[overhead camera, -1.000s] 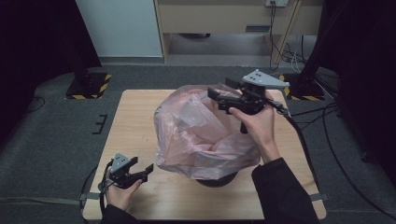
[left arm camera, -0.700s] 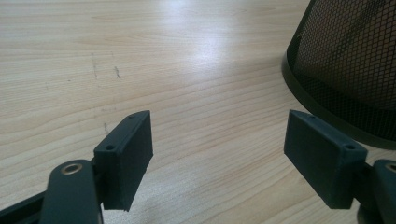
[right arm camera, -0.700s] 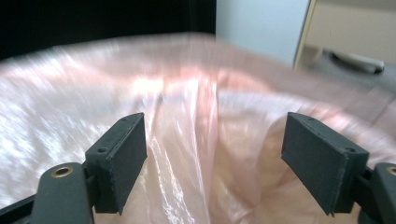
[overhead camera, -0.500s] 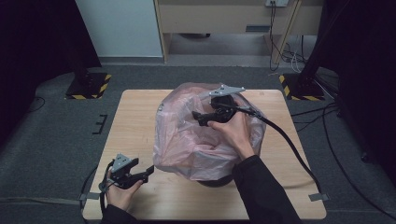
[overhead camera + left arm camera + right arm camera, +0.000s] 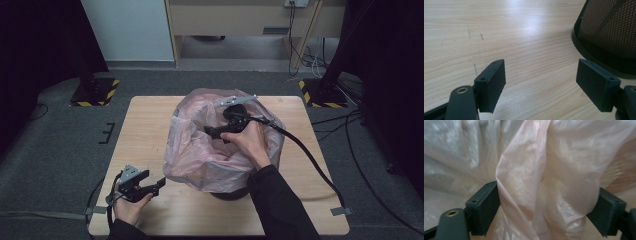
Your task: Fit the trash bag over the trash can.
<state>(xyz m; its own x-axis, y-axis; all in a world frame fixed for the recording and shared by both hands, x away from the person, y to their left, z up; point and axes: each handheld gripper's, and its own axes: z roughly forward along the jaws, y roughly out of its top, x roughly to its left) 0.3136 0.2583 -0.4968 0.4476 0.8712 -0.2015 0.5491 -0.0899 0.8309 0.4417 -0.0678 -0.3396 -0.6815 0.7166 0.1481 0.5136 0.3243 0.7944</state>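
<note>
A pink plastic bag [image 5: 195, 150] is draped over a black mesh bin [image 5: 231, 193] in the middle of the wooden table [image 5: 145, 125]. My right gripper [image 5: 207, 132] reaches leftward into the bag's mouth. Its jaws stand open, with a thick fold of the bag [image 5: 524, 170] lying between them in the right gripper view [image 5: 544, 205]. My left gripper [image 5: 159, 184] rests low at the table's front left, open and holding nothing. In the left gripper view [image 5: 541, 82] it faces bare wood, and the bin's mesh wall [image 5: 609, 37] rises just to the right.
A black cable [image 5: 310, 155] trails from the right gripper across the table's right side to the floor. Grey carpet surrounds the table, with stand feet marked in yellow and black [image 5: 95, 92] behind it and a wooden cabinet [image 5: 240, 15] farther back.
My right gripper has moved left and down from the bag's far right rim into its mouth, and now has bag folds between its jaws. The left gripper has stayed put.
</note>
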